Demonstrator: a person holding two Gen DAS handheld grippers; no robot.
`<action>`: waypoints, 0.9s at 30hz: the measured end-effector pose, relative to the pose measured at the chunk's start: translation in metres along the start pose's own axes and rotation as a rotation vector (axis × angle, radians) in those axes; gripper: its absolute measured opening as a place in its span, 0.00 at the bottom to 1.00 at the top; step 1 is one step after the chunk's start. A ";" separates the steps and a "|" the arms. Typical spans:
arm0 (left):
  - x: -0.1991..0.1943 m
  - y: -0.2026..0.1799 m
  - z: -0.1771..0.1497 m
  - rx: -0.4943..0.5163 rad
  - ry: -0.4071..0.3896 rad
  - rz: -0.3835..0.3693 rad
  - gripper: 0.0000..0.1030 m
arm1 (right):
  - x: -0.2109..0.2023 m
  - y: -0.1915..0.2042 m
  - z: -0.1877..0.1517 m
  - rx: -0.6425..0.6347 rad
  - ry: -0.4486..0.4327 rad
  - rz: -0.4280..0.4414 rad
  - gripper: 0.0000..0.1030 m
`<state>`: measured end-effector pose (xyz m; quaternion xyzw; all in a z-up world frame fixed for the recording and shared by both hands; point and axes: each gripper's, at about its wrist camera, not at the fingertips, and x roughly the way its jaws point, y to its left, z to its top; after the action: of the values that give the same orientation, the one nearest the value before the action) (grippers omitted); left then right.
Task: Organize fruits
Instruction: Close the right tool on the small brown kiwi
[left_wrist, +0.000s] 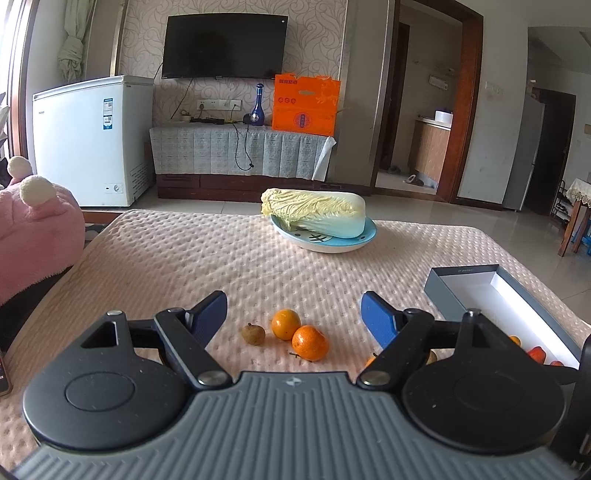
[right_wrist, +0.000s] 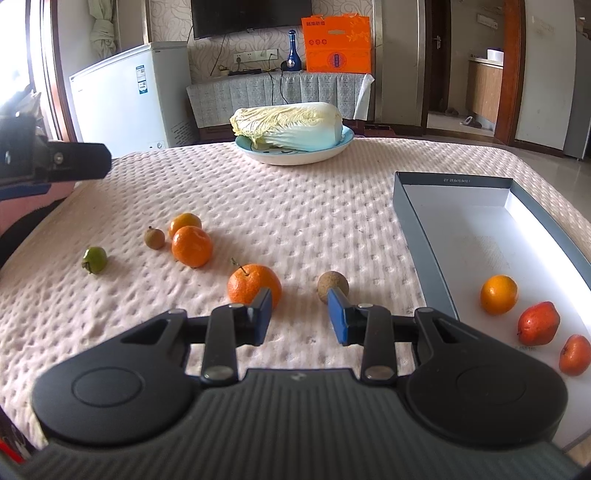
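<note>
Loose fruit lies on the pink quilted table. In the right wrist view I see two oranges (right_wrist: 191, 246) close together, a small brown fruit (right_wrist: 154, 238), a green fruit (right_wrist: 94, 260), a stemmed orange (right_wrist: 254, 287) and a brown round fruit (right_wrist: 332, 287). The grey box (right_wrist: 417, 229) on the right holds an orange (right_wrist: 498, 294) and two red fruits (right_wrist: 537, 323). My right gripper (right_wrist: 300, 316) is open and empty, just short of the stemmed orange and brown fruit. My left gripper (left_wrist: 294, 318) is open and empty, behind two oranges (left_wrist: 298, 334) and a small brown fruit (left_wrist: 253, 334).
A blue-rimmed plate (right_wrist: 295, 157) with a napa cabbage (right_wrist: 288, 125) stands at the table's far middle. A pink plush cushion (left_wrist: 33, 225) lies off the left edge. A white freezer (left_wrist: 88, 136) and a TV cabinet stand beyond the table.
</note>
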<state>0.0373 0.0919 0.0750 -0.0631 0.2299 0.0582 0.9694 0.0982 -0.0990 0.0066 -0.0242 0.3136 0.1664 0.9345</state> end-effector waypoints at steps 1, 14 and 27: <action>0.000 0.000 0.000 -0.001 -0.001 0.000 0.81 | 0.001 0.000 0.000 0.000 0.000 -0.002 0.35; 0.003 -0.002 -0.002 0.022 0.014 -0.017 0.81 | 0.022 -0.009 0.001 0.028 0.024 -0.048 0.35; 0.020 -0.010 -0.013 0.084 0.074 -0.012 0.81 | 0.039 -0.013 0.003 0.024 0.056 -0.059 0.25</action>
<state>0.0513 0.0819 0.0555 -0.0258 0.2674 0.0403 0.9624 0.1334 -0.0992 -0.0146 -0.0268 0.3408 0.1342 0.9301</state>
